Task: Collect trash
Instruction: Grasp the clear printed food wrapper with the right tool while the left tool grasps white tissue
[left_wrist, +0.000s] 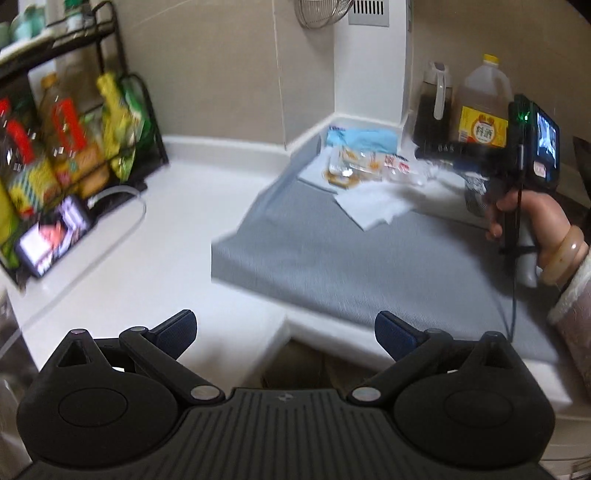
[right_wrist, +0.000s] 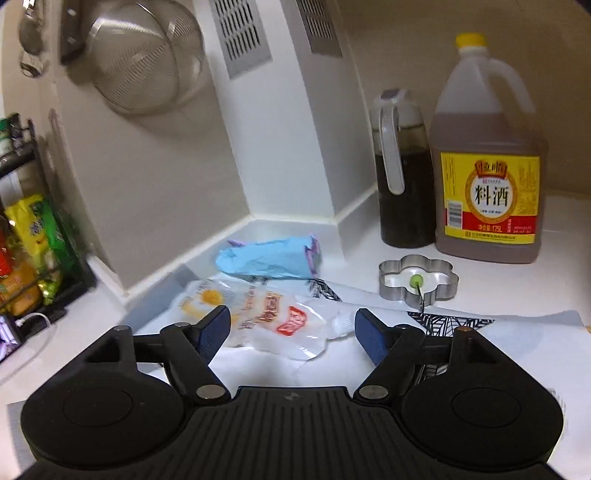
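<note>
Right tool (right_wrist: 291, 328) hovering wide apart over clear wrapper (right_wrist: 273, 321), nothing clamped. Left tool (left_wrist: 284, 332) hanging apart and empty at near surface (left_wrist: 177, 229) edge. Trash sitting far on surface by corner: clear wrapper on white paper (right_wrist: 498, 343), blue wrapper (right_wrist: 269, 258) just behind. Risking: slick film slipping from pads; pinching paper along with it; swinging right into flower mould (right_wrist: 419, 282) or bottles (right_wrist: 487, 184).

The left wrist camera looks down from the white countertop's (left_wrist: 155, 236) edge, far back. The right wrist camera sits close and low, facing the corner. Both views share the crumpled blue wrapper (left_wrist: 360, 137) (right_wrist: 267, 258) and yellow-labelled cooking-wine jug (left_wrist: 482, 110) (right_wrist: 487, 162).
</note>
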